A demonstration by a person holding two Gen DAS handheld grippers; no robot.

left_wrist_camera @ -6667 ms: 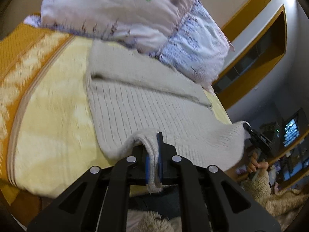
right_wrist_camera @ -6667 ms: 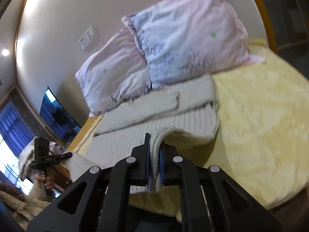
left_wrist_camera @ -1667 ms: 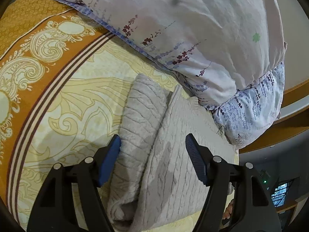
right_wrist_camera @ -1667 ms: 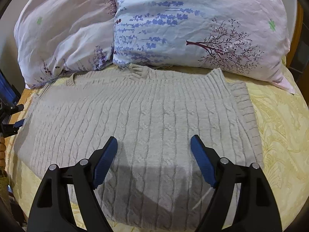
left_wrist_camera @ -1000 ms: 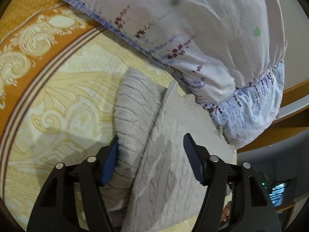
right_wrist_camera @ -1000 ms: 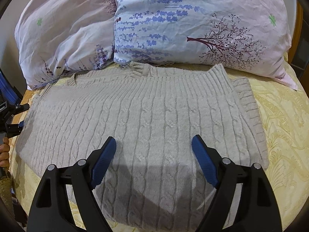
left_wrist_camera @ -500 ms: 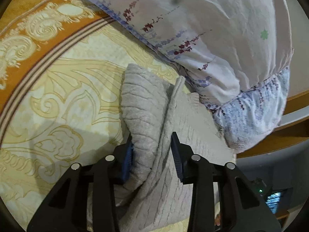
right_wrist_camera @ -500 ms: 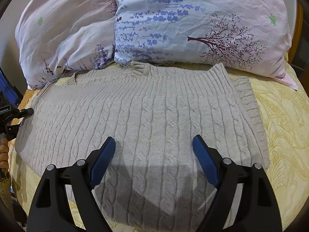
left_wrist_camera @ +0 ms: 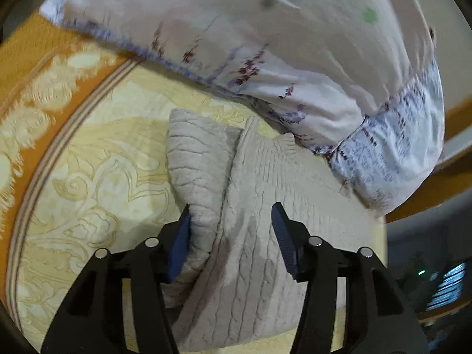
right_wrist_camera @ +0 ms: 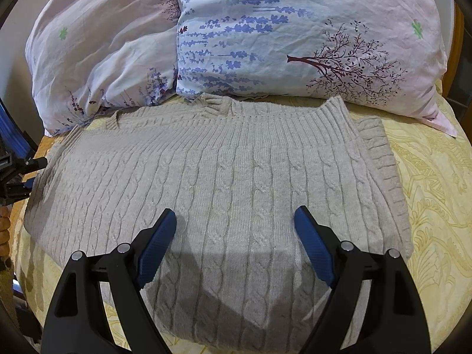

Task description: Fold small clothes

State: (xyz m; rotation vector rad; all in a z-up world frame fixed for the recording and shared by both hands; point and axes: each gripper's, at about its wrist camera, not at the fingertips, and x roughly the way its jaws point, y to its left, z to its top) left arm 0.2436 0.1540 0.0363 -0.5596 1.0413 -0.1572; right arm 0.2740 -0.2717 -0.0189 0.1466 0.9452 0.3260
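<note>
Sweater [right_wrist_camera: 236, 183] folded flat on yellow bedspread [right_wrist_camera: 436, 194], top edge against two pillows [right_wrist_camera: 295, 29] (floral print); left gripper [left_wrist_camera: 231, 227] spread apart at sweater's side edge, one pad touching knit; right gripper [right_wrist_camera: 236, 224] wide apart above sweater, grasping nothing

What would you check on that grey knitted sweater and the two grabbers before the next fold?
1. Grey cable-knit sweater lies flat on the yellow patterned bedspread: ok.
2. Right gripper open, holding nothing: ok.
3. Left gripper open around the sweater's side edge: ok.
4. Left gripper's blue pad touches the knit: ok.
5. How many layers sit between the left jaws: cannot tell.
6. Floral pillows clear of the sweater's far edge: not ok, they meet it.
</note>
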